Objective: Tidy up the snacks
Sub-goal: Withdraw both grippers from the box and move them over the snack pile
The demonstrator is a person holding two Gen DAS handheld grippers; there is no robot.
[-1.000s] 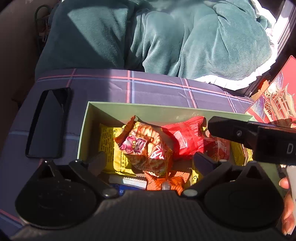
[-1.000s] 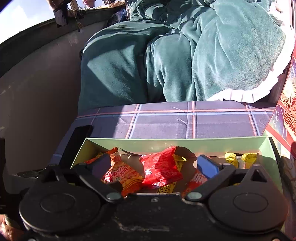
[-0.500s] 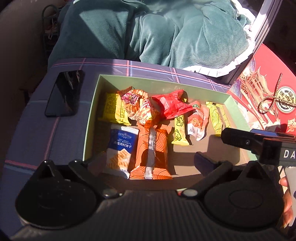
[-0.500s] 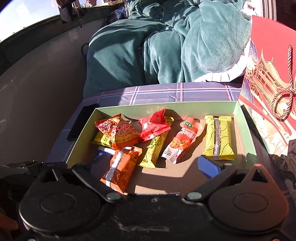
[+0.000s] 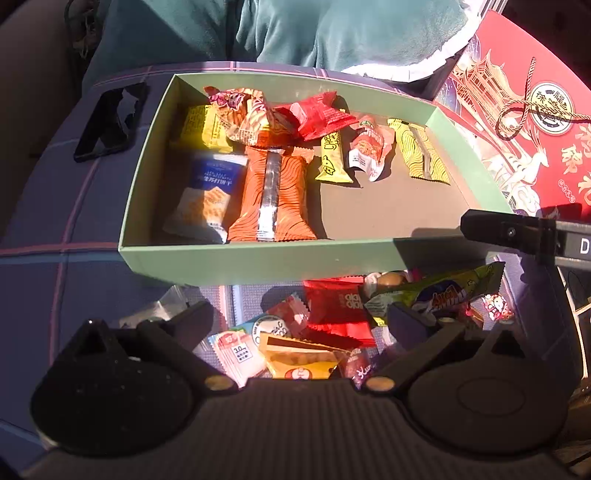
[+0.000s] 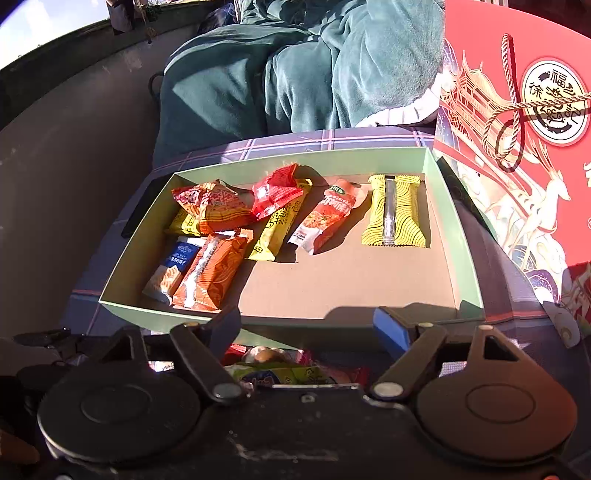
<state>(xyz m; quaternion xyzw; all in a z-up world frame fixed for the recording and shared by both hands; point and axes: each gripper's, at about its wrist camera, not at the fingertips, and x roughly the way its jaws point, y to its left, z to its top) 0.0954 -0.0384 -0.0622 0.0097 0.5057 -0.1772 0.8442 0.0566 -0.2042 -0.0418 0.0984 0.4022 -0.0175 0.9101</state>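
Observation:
A pale green box (image 5: 258,258) holds several snack packets, among them an orange wafer pack (image 5: 273,195), a blue-and-white cracker pack (image 5: 207,195) and a yellow pack (image 5: 421,155). In front of the box lies a loose pile of snacks (image 5: 332,317), with a green-yellow packet (image 5: 436,291) on top. My left gripper (image 5: 301,321) hangs open over this pile and holds nothing. My right gripper (image 6: 310,326) hovers at the near wall of the box (image 6: 155,314). Its jaws are closing with nothing pressed between them. The pile (image 6: 273,373) shows just beneath it.
A black phone (image 5: 110,118) lies left of the box on the plaid cloth (image 5: 55,221). A red gift bag (image 6: 517,129) with a rope handle stands against the box's right side. A teal blanket (image 5: 295,26) is heaped behind. The right half of the box floor is bare.
Both grippers have drawn back from over the box to its near side, and the loose snack pile has come into view. The right gripper's fingers stand closer together than before.

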